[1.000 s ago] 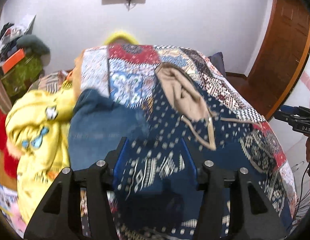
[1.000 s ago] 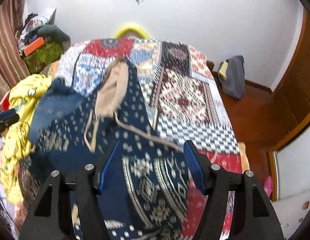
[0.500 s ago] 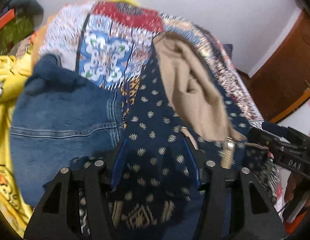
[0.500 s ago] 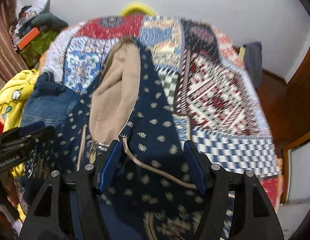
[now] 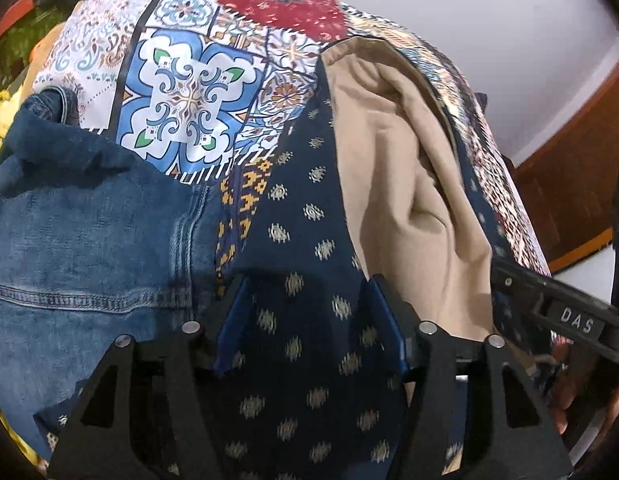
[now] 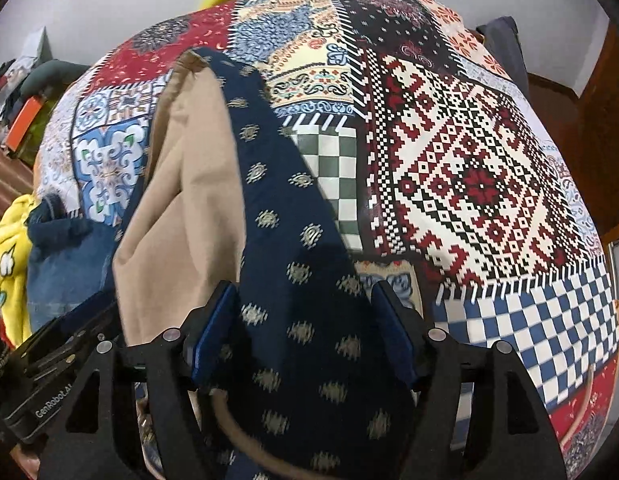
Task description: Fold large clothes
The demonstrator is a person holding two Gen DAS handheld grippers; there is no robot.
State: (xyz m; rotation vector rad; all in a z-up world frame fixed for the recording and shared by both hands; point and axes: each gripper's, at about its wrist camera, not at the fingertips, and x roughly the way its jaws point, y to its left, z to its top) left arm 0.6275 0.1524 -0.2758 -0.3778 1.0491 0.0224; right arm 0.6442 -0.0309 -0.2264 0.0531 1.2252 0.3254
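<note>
A navy patterned hoodie (image 5: 293, 240) with a tan hood lining (image 5: 405, 184) lies on the patchwork bedspread (image 5: 189, 92). My left gripper (image 5: 309, 292) is open, low over the navy cloth just left of the hood. My right gripper (image 6: 305, 300) is open over the hoodie (image 6: 293, 248) on the right side of the tan lining (image 6: 185, 208). A tan drawstring (image 6: 245, 440) lies below its fingers. Each gripper shows at the edge of the other's view.
Blue jeans (image 5: 77, 240) lie left of the hoodie, also in the right wrist view (image 6: 65, 256). A yellow garment (image 6: 9, 264) lies beyond them at the bed's left edge. A wooden door (image 5: 569, 184) stands on the right. Clutter (image 6: 25, 92) is stacked at the far left.
Both grippers have moved forward and down toward the hoodie's hood, so the cloth now fills the views. Both jaws stay open.
</note>
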